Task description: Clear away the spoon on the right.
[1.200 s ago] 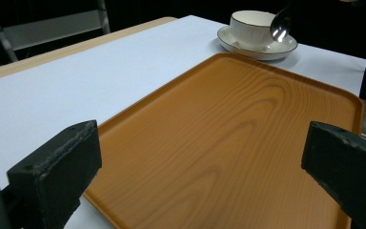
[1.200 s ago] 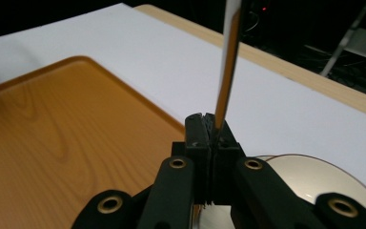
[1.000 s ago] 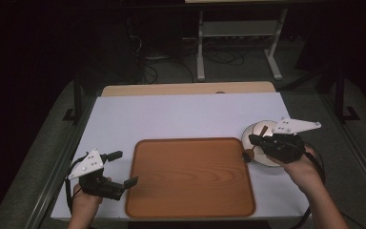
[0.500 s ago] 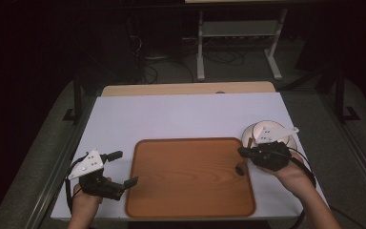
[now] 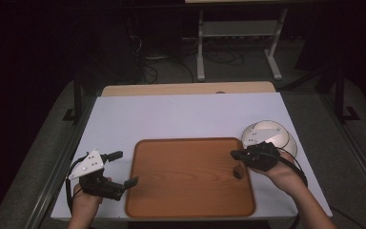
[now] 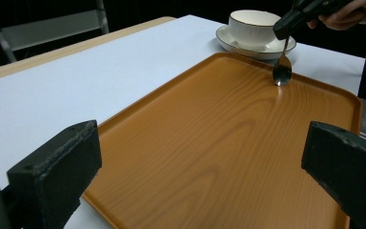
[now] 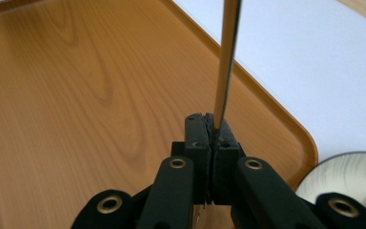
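A wooden tray (image 5: 181, 191) lies in the middle of the white table. My right gripper (image 5: 234, 155) is over the tray's right edge, shut on the handle of a metal spoon (image 5: 237, 172). The spoon (image 6: 282, 71) hangs bowl down, at or just above the tray (image 6: 209, 143); I cannot tell if it touches. In the right gripper view the jaws of my right gripper (image 7: 212, 129) pinch the spoon handle (image 7: 226, 62). My left gripper (image 5: 124, 168) stands open at the tray's left edge, its jaws (image 6: 200, 181) wide apart with nothing between them.
A white cup (image 6: 255, 26) on its saucer (image 6: 233, 43) stands just right of the tray, behind my right hand (image 5: 279, 174). The saucer (image 7: 352, 176) is close to my right gripper. A metal stand (image 5: 238, 38) is on the floor beyond the table.
My right gripper has moved left from the cup and saucer to the tray's right edge, carrying the spoon. The left gripper has stayed put.
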